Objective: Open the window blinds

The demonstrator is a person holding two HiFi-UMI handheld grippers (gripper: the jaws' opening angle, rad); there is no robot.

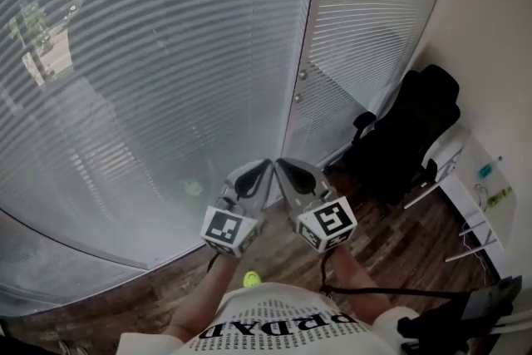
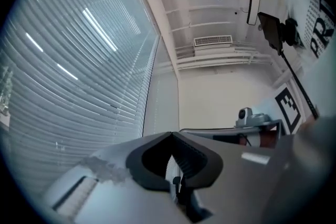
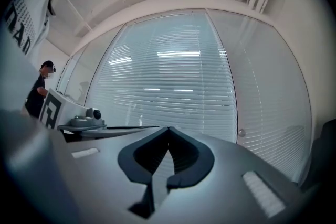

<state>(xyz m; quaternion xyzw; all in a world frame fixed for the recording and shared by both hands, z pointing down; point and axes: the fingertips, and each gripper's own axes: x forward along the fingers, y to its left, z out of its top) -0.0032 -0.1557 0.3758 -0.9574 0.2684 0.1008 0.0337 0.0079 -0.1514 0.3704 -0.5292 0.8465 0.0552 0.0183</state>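
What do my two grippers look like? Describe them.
Left gripper and right gripper: grey tapered shells, dark ribbed jaws, each with a white cube of black square markers. A black cable hangs below the right. Shirt white, black lettering.

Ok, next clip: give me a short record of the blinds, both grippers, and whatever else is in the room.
blinds: lowered over the window panes
left gripper: jaws together, empty, not touching the blinds
right gripper: jaws together, empty, close beside the left one
office chair: black, by the right wall
floor: wood planks
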